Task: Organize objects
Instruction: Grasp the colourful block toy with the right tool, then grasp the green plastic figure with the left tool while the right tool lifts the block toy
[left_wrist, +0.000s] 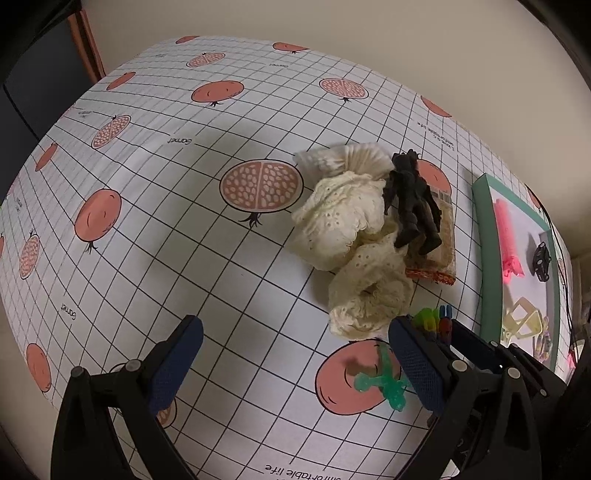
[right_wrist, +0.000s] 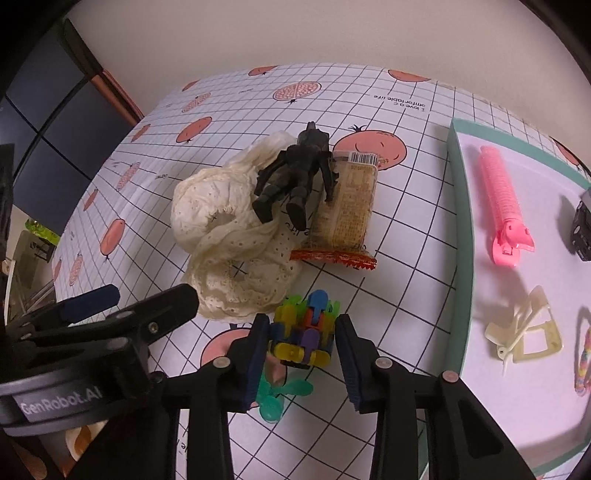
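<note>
Pomegranate-print grid tablecloth (right_wrist: 406, 221) underneath, the right gripper (right_wrist: 301, 341) clamps the multicoloured plastic block toy (right_wrist: 303, 336) just left of the mint-rimmed white tray (right_wrist: 456, 258), so carrying it rightward over the rim looks next, while the left gripper (left_wrist: 295, 354) hangs wide open nearby.

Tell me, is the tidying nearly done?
About halfway. Already in the green-rimmed tray: pink hair roller clip, cream claw clip, black toy car. The right gripper is closed around the colourful block toy. Still on the table: cream lace cloth, black figure, snack packet, teal toy.
</note>
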